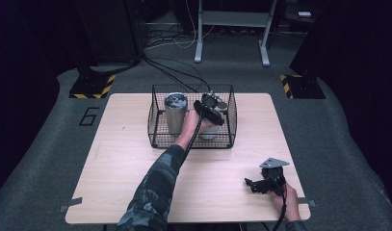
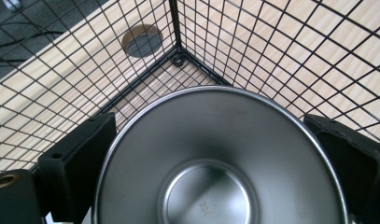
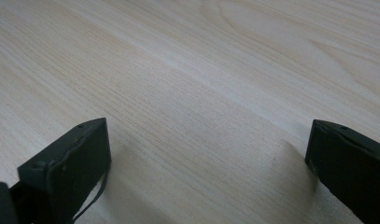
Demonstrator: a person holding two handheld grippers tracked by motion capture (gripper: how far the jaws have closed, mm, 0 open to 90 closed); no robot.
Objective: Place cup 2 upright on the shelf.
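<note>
- Left tongs are inside the wire basket, at its right half, reaching down over a steel cup.
- Left gripper view: the cup's rim sits between the two black jaws, one on each side and close to the wall. Whether the pads press the metal or just flank it, I cannot tell; grip state undetermined.
- The cup stands upright on the basket floor, near a corner, open end up and empty.
- A taller steel tumbler stands in the basket's left half, apart from the cup.
- Right tongs rest low over the worktop at its near right, jaws spread wide with nothing between them; bare wood beneath.
- Judged step: grasping the cup to lift it out of the basket.
- To do it well: centre the jaws across the cup's widest line so the round wall does not squirt sideways; close firmly, since smooth steel is slippery.
- Lift straight up until the base clears the basket's top edge before moving sideways; the mesh walls are close on two sides.
- Keep the forearm clear of the tumbler, which would likely tip if nudged.
- Risk: a shallow rim pinch lets the cup rotate and drop.
</note>
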